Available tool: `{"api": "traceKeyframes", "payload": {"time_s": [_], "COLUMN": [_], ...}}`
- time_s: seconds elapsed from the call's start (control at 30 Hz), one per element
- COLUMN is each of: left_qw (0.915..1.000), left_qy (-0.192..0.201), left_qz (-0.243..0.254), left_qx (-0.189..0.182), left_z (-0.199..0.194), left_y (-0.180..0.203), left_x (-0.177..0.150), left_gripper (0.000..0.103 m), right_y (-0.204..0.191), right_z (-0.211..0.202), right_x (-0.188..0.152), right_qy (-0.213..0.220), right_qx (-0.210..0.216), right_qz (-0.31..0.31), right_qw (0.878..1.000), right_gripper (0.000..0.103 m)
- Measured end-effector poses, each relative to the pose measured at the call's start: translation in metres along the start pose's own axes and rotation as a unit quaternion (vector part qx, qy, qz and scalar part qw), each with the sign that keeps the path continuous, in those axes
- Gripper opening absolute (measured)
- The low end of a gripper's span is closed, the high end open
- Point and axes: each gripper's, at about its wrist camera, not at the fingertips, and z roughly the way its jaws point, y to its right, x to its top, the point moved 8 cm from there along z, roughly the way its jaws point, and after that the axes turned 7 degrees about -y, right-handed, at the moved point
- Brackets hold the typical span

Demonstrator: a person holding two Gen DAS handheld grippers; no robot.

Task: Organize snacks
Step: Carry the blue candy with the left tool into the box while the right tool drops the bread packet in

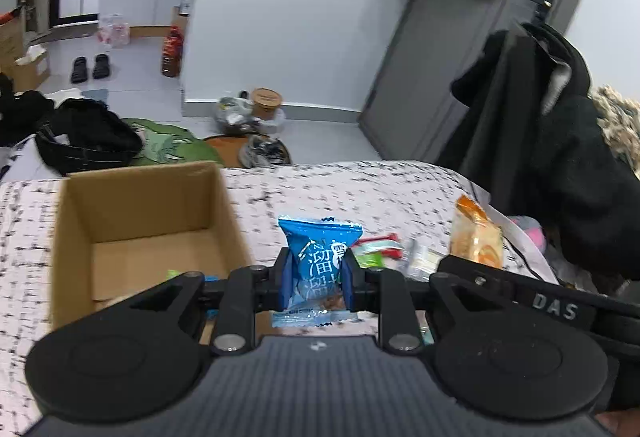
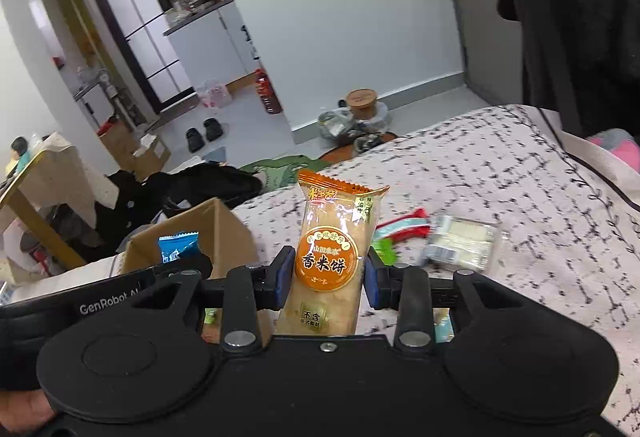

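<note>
My left gripper (image 1: pixel 316 279) is shut on a blue snack packet (image 1: pixel 318 257), held upright above the bed just right of an open cardboard box (image 1: pixel 72 237). My right gripper (image 2: pixel 326 275) is shut on an orange rice cracker pack (image 2: pixel 336 237), also upright. In the right wrist view the blue snack packet (image 2: pixel 178 245) and the left gripper's black body (image 2: pixel 100 301) show at the left, in front of the cardboard box (image 2: pixel 232 237). The rice cracker pack (image 1: pixel 476 233) appears at the right of the left wrist view.
Loose snacks lie on the patterned bedspread (image 2: pixel 520 177): a red and white wrapper (image 2: pixel 404 225), a green packet (image 2: pixel 384 249) and a clear pack of white pieces (image 2: pixel 460 241). Dark coats (image 1: pixel 560 157) hang at the right. Bags and clutter cover the floor beyond the bed.
</note>
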Motion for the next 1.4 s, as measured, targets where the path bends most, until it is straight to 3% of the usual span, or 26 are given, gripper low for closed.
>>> {"api": "traceKeyframes", "payload": {"time_s": [0.73,0.9,1.0,1.1,1.17,1.23,1.4], "left_qw": [0.9953,0.9912,0.9896,0.9878,0.9874,0.9874,0.9890], "left_qy": [-0.011,0.026,0.026,0.020,0.021,0.021,0.015], "left_qz": [-0.081,-0.116,-0.125,-0.136,-0.138,-0.138,-0.126], "left_qx": [0.052,0.059,0.065,0.072,0.074,0.075,0.075], "left_z": [-0.008,-0.023,-0.027,-0.028,-0.030,-0.032,-0.033], "left_y": [-0.101,-0.117,-0.125,-0.131,-0.133,-0.133,-0.128], "left_x": [-0.010,-0.009,-0.008,-0.011,-0.013,-0.015,-0.018], "left_gripper": [0.024,0.034,0.039,0.039,0.041,0.043,0.056], "right_y": [-0.084,-0.094,-0.099,-0.105,-0.107,-0.105,-0.089], "right_z": [0.034,0.045,0.048,0.051,0.050,0.048,0.039], "right_x": [-0.009,-0.013,-0.015,-0.019,-0.020,-0.019,-0.020], "right_qy": [-0.023,-0.032,-0.039,-0.046,-0.045,-0.044,-0.046], "right_qx": [0.051,0.056,0.060,0.063,0.057,0.056,0.046], "right_qz": [-0.058,-0.066,-0.071,-0.087,-0.090,-0.084,-0.066], "right_qw": [0.997,0.996,0.995,0.993,0.993,0.994,0.996], "right_gripper": [0.035,0.036,0.036,0.038,0.049,0.051,0.059]}}
